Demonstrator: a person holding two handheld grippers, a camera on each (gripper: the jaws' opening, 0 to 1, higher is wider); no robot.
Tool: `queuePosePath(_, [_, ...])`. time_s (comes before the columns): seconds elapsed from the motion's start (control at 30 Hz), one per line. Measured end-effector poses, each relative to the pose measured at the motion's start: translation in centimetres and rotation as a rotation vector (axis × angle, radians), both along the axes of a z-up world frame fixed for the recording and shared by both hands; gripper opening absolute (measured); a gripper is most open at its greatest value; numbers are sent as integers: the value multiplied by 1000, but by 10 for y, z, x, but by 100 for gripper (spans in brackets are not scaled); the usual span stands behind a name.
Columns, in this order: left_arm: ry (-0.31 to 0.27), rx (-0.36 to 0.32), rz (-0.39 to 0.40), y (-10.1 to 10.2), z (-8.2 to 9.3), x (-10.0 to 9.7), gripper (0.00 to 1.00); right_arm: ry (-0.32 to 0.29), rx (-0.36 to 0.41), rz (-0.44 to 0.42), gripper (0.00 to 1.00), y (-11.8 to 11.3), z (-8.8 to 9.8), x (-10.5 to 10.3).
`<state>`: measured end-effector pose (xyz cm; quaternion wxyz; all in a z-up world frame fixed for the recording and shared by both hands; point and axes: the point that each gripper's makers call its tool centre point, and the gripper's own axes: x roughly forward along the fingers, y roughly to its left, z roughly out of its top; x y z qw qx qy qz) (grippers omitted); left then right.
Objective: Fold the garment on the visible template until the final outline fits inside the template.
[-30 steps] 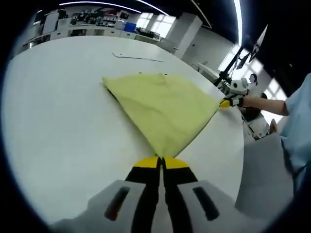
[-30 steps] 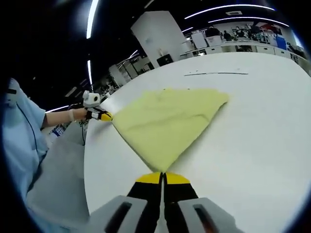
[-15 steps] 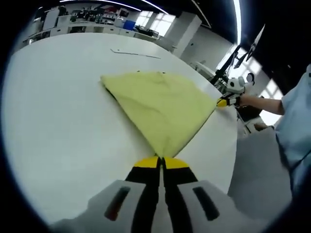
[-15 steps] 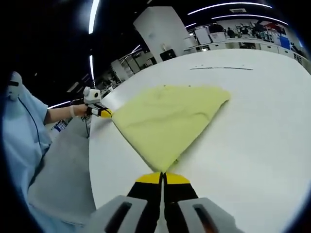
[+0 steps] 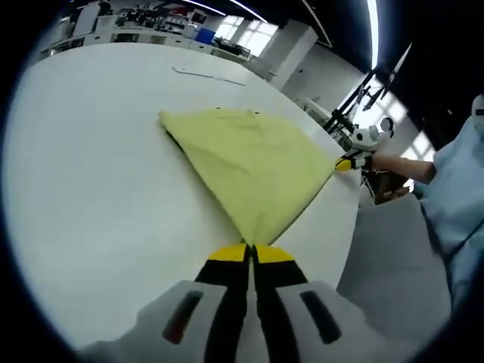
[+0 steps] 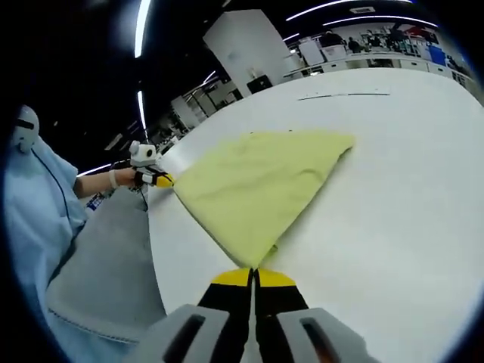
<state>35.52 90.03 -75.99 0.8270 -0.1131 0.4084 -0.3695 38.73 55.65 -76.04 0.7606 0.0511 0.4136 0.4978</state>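
1. Left gripper view: the left tongs (image 5: 250,253) are pinched right together on a corner of the yellow garment (image 5: 253,162), the cloth running straight out from the yellow tips.
2. The garment lies spread on the white bench (image 5: 83,174) as a broad triangle, its far corner ending at the bench edge.
3. At that far corner sit the right tongs (image 5: 345,162), closed on the cloth, with a hand (image 5: 382,162) behind them.
4. Beyond the garment, a thin dark line (image 5: 208,74) is marked on the bench.
5. Right gripper view: the right tongs (image 6: 254,277) are clamped flat on the nearest corner of the garment (image 6: 257,189), no gap between the jaws.
6. From here the garment fans away over the bench (image 6: 393,197); the left tongs (image 6: 161,180) grip its side corner at the bench edge.
7. A pale blue sleeve (image 6: 38,204) fills the side beyond that corner.
8. The dark line (image 6: 344,95) lies past the garment's far edge, well apart from it.
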Motion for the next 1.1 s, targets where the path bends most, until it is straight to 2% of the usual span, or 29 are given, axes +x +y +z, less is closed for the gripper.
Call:
queuePosePath(0.33, [1,16,-4,1,-3,1,0,-2,-7,-1,0,0,-3,0])
queuePosePath(0.5, [-6,19,-5,0,-3,1,0,0,6,-10,0,1,1,-1])
queuePosePath(0.63, [-17,7,3,0,2,2,0,-23,18,-11,0,2,7,-3])
queuePosePath(0.7, [-41,8,8,0,5,3,10,-50,22,0,2,1,11,-5])
queuePosePath(0.77, [-70,25,13,2,8,5,29,-60,23,-1,19,1,14,-7])
queuePosePath(0.8, [-73,25,16,2,10,5,34,-77,17,-6,27,0,16,-6])
queuePosePath(0.9, [-121,48,25,6,19,8,52,-112,13,-27,42,-3,25,-5])
queuePosePath(1.1, [-174,82,46,9,35,8,80,-178,7,-73,60,-10,40,1])
